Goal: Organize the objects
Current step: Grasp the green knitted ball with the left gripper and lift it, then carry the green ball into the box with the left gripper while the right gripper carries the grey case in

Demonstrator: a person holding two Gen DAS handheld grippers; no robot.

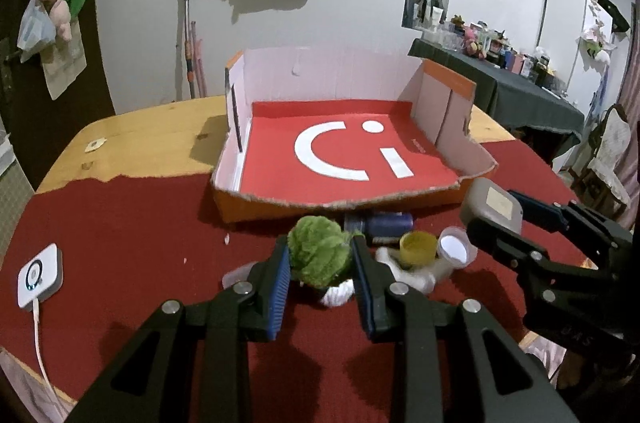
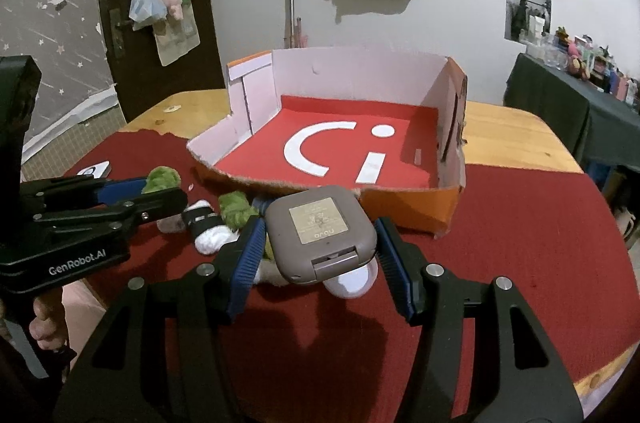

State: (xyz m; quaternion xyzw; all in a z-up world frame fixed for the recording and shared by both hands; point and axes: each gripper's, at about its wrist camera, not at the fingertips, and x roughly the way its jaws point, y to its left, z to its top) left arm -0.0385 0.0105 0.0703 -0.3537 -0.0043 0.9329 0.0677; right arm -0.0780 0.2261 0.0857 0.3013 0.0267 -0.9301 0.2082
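Cardboard box (image 1: pixel 344 159) at table middle, empty, light, flimsy torn rim.

Grey device (image 2: pixel 322 229) clamped across flat sides in right gripper (image 2: pixel 320 243), raised before box; rigid, smooth, likely slippery.

Green plush (image 1: pixel 318 257) squeezed in left gripper (image 1: pixel 320 263); soft, light, compressible.

Left view alone shows yellow cup (image 1: pixel 418 247); right view shows label on device.

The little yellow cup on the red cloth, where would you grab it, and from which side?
Grip the yellow cup across its round wall near the rim, coming from above. It stands upright, mouth up, hemmed in by the white cup, a dark blue bottle behind and a white sock in front, so a sideways approach looks blocked.
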